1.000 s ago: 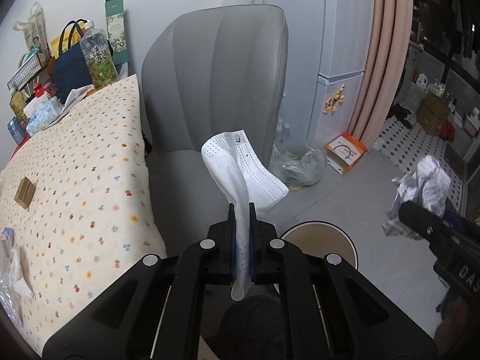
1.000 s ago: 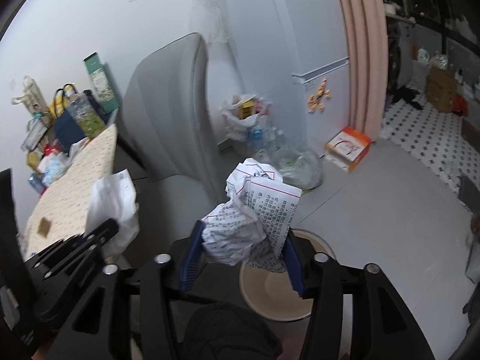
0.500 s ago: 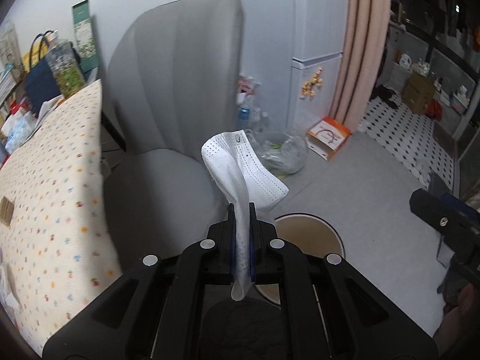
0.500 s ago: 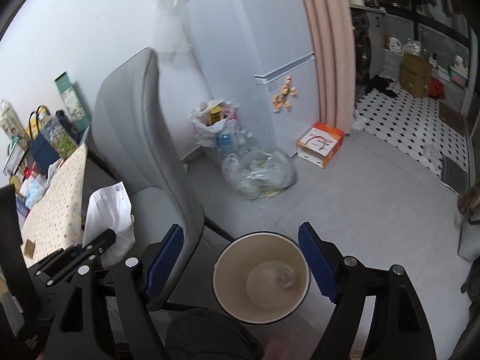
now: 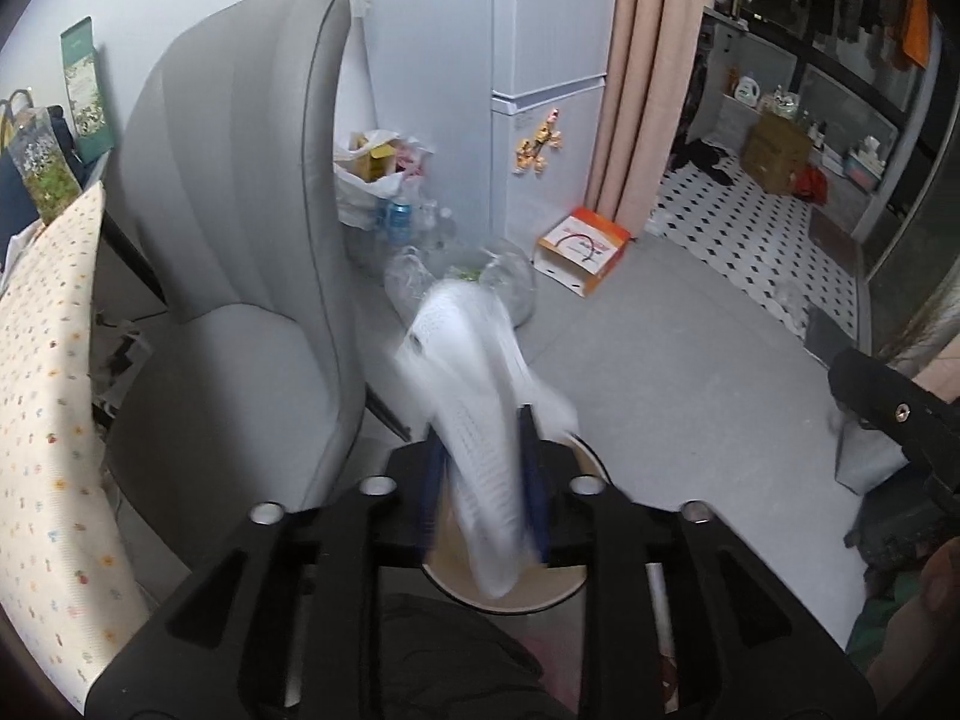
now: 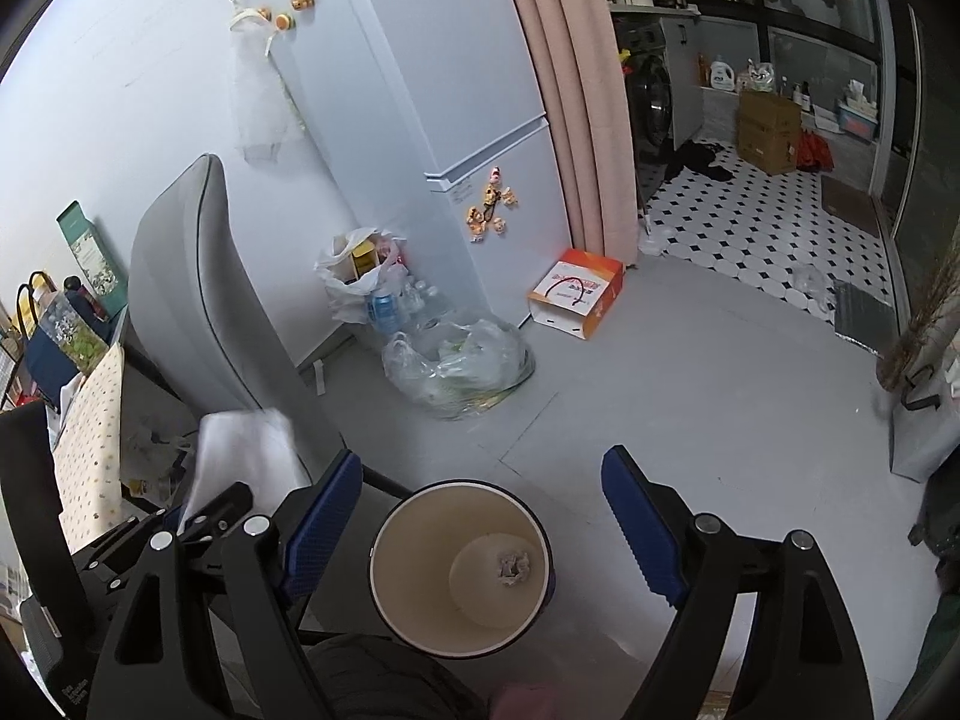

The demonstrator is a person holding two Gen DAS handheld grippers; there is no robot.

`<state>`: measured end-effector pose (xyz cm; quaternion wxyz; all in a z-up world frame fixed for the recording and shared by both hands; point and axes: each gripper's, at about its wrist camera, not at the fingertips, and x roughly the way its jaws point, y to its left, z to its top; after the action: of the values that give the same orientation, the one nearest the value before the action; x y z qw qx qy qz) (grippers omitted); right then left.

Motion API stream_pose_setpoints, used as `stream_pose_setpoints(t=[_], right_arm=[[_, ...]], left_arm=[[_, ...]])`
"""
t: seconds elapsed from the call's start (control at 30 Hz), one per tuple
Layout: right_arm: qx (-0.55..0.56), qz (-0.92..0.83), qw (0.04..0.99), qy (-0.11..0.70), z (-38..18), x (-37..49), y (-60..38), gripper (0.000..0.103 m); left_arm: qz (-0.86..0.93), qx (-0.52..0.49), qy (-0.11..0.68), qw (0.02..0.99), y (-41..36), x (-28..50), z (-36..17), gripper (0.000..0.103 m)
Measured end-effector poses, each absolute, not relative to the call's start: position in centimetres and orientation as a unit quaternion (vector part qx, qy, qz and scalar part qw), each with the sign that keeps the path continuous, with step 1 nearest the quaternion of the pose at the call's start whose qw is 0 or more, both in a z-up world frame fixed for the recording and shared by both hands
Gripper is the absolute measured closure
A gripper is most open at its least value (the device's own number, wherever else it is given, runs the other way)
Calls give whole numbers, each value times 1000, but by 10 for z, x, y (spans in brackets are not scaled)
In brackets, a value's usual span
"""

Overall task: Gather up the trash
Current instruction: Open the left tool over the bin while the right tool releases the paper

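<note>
A round cream bin (image 6: 461, 564) stands on the floor below both grippers; a crumpled paper ball (image 6: 513, 566) lies at its bottom. My right gripper (image 6: 480, 525) is open and empty above the bin. My left gripper (image 5: 483, 480) has its jaws parted, and a white face mask (image 5: 474, 396), motion-blurred, sits loosely between the blue pads over the bin's rim (image 5: 585, 450). The mask also shows in the right wrist view (image 6: 240, 456), at the left.
A grey chair (image 6: 198, 312) stands left of the bin. A dotted tablecloth table (image 5: 42, 396) is further left. Plastic bags of rubbish (image 6: 459, 363) and an orange box (image 6: 576, 297) lie by the white fridge (image 6: 456, 120). Grey floor spreads to the right.
My right gripper opened and the crumpled paper dropped into the bin. My left gripper moved right over the bin and its jaws have parted around the mask.
</note>
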<state>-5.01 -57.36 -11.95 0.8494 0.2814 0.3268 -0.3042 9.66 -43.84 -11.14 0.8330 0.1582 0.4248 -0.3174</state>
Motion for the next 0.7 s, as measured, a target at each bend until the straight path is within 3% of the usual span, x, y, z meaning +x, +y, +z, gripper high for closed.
stream_pose_setpoints(t=[0.03, 0.37, 0.43, 0.7], right_arm=[[282, -304, 849, 327, -120, -51, -573, 22], [279, -290, 855, 326, -116, -46, -564, 20], [275, -285, 859, 324, -113, -44, -558, 16], [251, -263, 877, 314, -92, -32, -528, 9]], left_arm=[[-318, 158, 425, 833, -438, 96, -111, 62], [-303, 156, 409, 846, -421, 93, -96, 38], [-295, 154, 401, 853, -411, 93, -90, 28], [-261, 122, 381, 879, -359, 98, -62, 23]])
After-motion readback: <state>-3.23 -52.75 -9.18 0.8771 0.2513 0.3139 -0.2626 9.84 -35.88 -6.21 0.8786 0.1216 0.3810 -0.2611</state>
